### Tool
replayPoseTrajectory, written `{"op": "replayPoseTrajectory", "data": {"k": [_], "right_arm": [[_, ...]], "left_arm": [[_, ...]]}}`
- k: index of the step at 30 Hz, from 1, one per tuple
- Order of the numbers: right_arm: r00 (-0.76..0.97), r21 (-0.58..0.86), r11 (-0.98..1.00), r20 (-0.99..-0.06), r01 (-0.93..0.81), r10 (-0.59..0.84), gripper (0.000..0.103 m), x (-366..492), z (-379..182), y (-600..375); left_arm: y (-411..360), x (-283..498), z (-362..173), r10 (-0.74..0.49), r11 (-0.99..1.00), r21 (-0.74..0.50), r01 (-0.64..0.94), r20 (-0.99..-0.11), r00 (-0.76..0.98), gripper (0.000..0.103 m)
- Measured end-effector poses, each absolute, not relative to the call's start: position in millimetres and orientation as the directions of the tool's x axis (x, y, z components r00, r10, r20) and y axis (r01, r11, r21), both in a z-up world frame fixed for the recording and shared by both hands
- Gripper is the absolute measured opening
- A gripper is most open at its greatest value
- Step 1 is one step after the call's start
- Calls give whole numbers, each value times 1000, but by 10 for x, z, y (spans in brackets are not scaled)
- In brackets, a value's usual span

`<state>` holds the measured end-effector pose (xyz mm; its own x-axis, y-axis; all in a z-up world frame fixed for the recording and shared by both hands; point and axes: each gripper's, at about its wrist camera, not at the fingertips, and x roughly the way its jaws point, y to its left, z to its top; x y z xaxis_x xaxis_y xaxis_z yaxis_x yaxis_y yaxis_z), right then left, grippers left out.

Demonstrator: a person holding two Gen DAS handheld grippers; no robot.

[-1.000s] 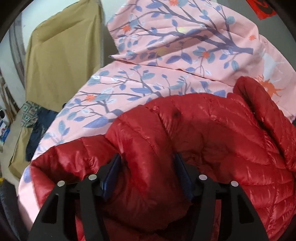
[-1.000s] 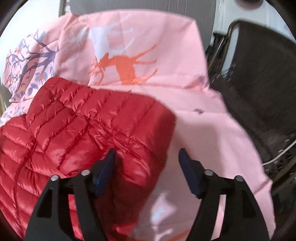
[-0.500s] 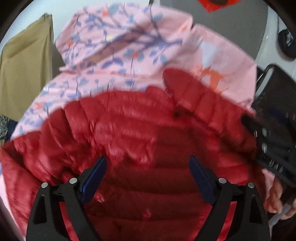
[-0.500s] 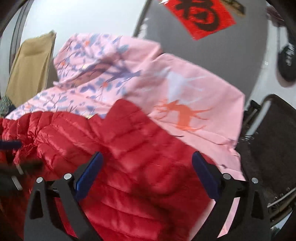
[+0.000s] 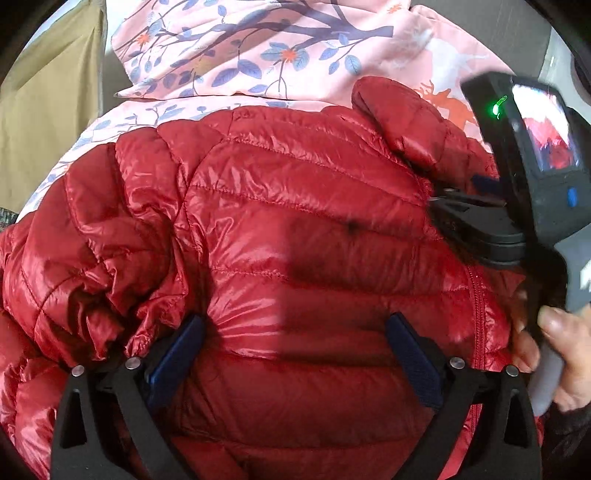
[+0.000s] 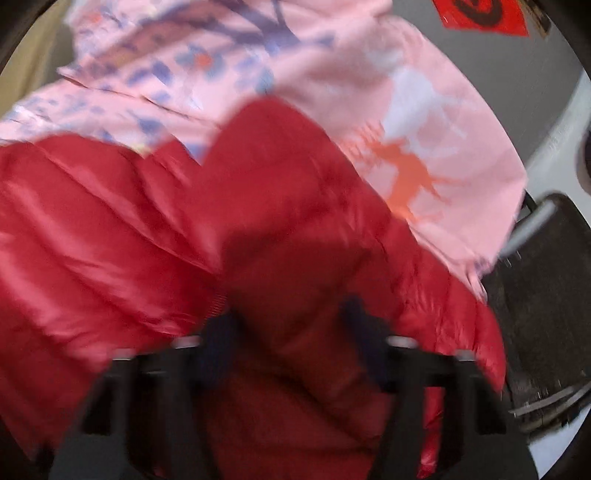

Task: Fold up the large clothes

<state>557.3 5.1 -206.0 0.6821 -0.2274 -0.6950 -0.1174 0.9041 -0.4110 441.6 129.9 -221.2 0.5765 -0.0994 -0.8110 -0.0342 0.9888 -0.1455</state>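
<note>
A shiny red quilted down jacket point(image 5: 295, 229) lies bunched on a pink printed sheet point(image 5: 258, 48). My left gripper point(image 5: 295, 343) is open, its blue pads pressed down on the jacket's body, a crumpled fold to its left. My right gripper point(image 6: 291, 325) shows blurred in its own view, its jaws narrowed around a raised fold of the jacket point(image 6: 280, 221). In the left wrist view the right gripper's body point(image 5: 517, 192) is at the jacket's right edge near a sleeve end point(image 5: 399, 114), held by a hand point(image 5: 554, 354).
A tan cloth point(image 5: 44, 110) hangs at the far left. A dark chair point(image 6: 543, 295) stands to the right of the bed. A red paper sign point(image 6: 480, 14) is on the grey wall behind.
My left gripper let go of the fold, opened wide and moved right over the jacket's body. My right gripper swung onto the jacket's right side and narrowed around a fold.
</note>
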Motion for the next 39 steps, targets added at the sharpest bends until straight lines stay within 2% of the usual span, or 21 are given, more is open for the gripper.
{"op": "replayPoseTrajectory", "data": {"k": [1, 2, 5, 8, 12, 16, 17, 18, 19, 21, 23, 25, 30, 32, 33, 35, 39], "right_arm": [[688, -363, 927, -697, -95, -202, 17, 5548, -1981, -72], [693, -313, 947, -699, -72, -178, 15, 5516, -1879, -215], [712, -154, 988, -694, 0, -108, 15, 5380, -1566, -752], [725, 76, 985, -686, 154, -60, 15, 5151, -1278, -1802], [689, 246, 864, -709, 440, -149, 15, 4746, -1288, -3200], [585, 201, 749, -757, 632, -290, 19, 4317, -1474, -4092], [585, 190, 747, -751, 636, -306, 34, 4166, -1509, -4225], [592, 172, 754, -736, 634, -330, 58, 4046, -1515, -4256], [595, 136, 760, -714, 635, -369, 77, 3945, -1510, -4243], [582, 34, 760, -666, 649, -468, 95, 3826, -1487, -4167], [591, -4, 776, -647, 630, -483, 94, 3824, -1405, -4148], [626, 108, 764, -651, 636, -429, 94, 3732, -1320, -4290], [594, 155, 761, -728, 630, -343, 95, 3644, -1356, -4444], [551, 101, 813, -782, 574, -292, 94, 3664, -1428, -4359], [541, 46, 826, -776, 561, -324, 94, 3563, -1446, -4285], [525, -99, 848, -746, 521, -410, 94, 3469, -1442, -4106], [593, -262, 866, -642, 425, -485, 94, 3375, -1213, -3707]], "left_arm": [[1321, 4407, -2215, -109, 987, -155, -31, -809, 578, 100], [1331, 4404, -2215, -115, 986, -162, -29, -808, 578, 100], [1338, 4415, -2217, -117, 986, -164, -30, -806, 580, 100], [1327, 4412, -2226, -108, 988, -154, -30, -807, 581, 100], [1317, 4404, -2236, -102, 989, -147, -31, -807, 582, 100], [1306, 4406, -2238, -97, 989, -143, -33, -805, 585, 100], [1307, 4404, -2238, -97, 989, -143, -32, -804, 586, 100], [1305, 4399, -2239, -95, 990, -141, -32, -804, 587, 100], [1302, 4398, -2241, -92, 990, -138, -33, -804, 588, 100], [1297, 4395, -2242, -87, 991, -133, -35, -804, 589, 100], [1295, 4395, -2244, -84, 991, -131, -37, -803, 590, 100], [1295, 4394, -2245, -85, 990, -133, -38, -802, 591, 100], [1310, 4393, -2246, -85, 990, -134, -40, -801, 592, 100], [1311, 4392, -2248, -83, 990, -132, -40, -802, 592, 100], [1310, 4391, -2248, -83, 991, -131, -40, -802, 592, 100], [1308, 4393, -2249, -82, 991, -130, -39, -802, 592, 100], [1304, 4388, -2254, -69, 992, -116, -42, -804, 590, 100]]}}
